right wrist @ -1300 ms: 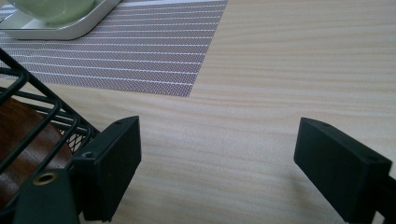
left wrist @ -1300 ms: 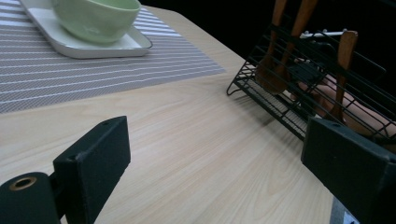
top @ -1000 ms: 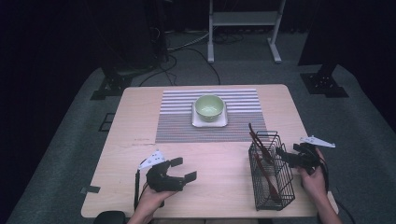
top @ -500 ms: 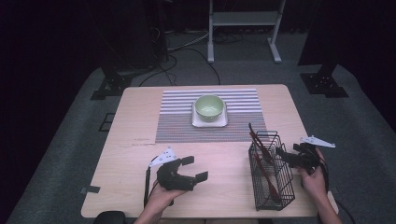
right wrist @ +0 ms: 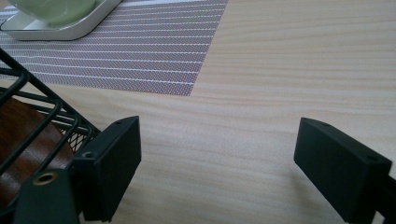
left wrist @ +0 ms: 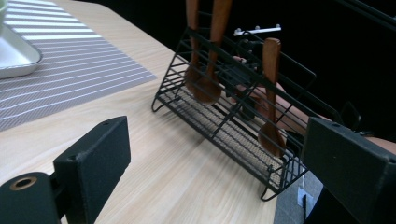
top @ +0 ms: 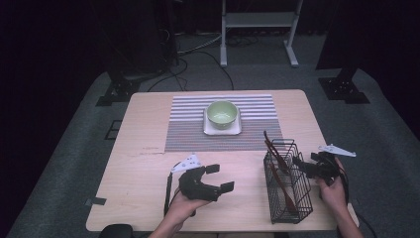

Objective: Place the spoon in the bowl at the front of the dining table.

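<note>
A black wire basket point(top: 288, 184) stands at the table's front right with several brown wooden spoons point(top: 277, 168) leaning in it. My left gripper point(top: 220, 177) is open over bare wood left of the basket, jaws pointing at it. In the left gripper view the basket point(left wrist: 233, 116) and its spoons point(left wrist: 271, 93) lie ahead of the open left gripper point(left wrist: 219, 140). My right gripper point(top: 300, 167) is open against the basket's right side. The right gripper view has the open right gripper point(right wrist: 224, 140) over bare table, with the basket's wire point(right wrist: 32, 112) beside its left jaw.
A green bowl point(top: 221, 113) sits on a white square plate point(top: 223, 130) on a grey striped placemat point(top: 188, 126) at the table's far middle. The table's right edge point(top: 327, 148) is close to my right hand. Black stands and cables lie on the floor beyond.
My left gripper has shifted a little to the right, toward the basket. The right gripper and the basket have stayed put.
</note>
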{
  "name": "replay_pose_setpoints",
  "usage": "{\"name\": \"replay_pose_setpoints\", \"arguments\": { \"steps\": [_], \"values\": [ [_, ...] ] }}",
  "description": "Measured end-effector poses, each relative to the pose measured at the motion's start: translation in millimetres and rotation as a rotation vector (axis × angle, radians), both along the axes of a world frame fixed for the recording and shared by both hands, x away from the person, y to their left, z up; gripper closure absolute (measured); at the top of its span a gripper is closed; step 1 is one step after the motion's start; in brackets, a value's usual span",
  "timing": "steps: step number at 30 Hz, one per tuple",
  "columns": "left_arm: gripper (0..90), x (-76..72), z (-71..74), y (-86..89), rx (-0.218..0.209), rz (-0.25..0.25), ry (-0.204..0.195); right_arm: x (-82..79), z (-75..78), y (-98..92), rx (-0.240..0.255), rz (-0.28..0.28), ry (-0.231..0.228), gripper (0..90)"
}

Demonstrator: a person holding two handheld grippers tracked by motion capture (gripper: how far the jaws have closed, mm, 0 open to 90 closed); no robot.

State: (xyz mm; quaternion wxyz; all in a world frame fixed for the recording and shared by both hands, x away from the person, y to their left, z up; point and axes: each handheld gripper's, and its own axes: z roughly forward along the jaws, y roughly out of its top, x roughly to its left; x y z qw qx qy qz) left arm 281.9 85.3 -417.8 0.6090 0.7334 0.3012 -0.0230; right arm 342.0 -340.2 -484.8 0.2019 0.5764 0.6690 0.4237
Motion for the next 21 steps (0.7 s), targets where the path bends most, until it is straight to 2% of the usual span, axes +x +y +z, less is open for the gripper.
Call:
{"name": "replay_pose_setpoints", "arguments": {
  "steps": [17, 21],
  "values": [
    [7.4, 2.0, 6.2, -23.6, 0.009, -0.047, 0.011, 0.1, 0.0, -0.1, 0.000, 0.003, -0.001, 13.4],
    [8.3, 1.5, 8.0, -26.0, 0.007, -0.037, -0.001, 0.1, 0.0, -0.1, 0.002, 0.003, 0.001, 13.4]
  ]
}}
